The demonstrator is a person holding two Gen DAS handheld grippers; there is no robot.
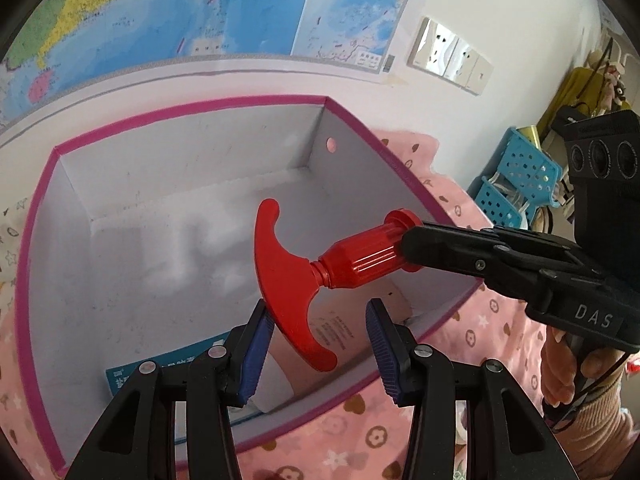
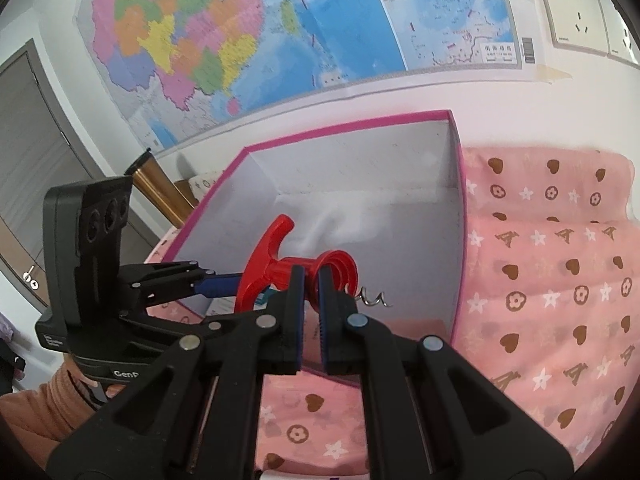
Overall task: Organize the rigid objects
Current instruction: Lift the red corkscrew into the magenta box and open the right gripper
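Observation:
A red corkscrew with a curved T-handle hangs over the open pink-rimmed box. My right gripper comes in from the right and is shut on the ribbed barrel near its flange. In the right wrist view the corkscrew sits between the right gripper's fingers, and its metal spiral sticks out to the right. My left gripper is open around the handle's lower end. The handle lies against the left pad and stands clear of the right pad. Its blue finger reaches behind the handle.
Inside the box lie a white cylinder with print and a teal-and-white carton. A pink patterned cloth covers the surface around the box. A wall map, sockets and a blue perforated basket are behind.

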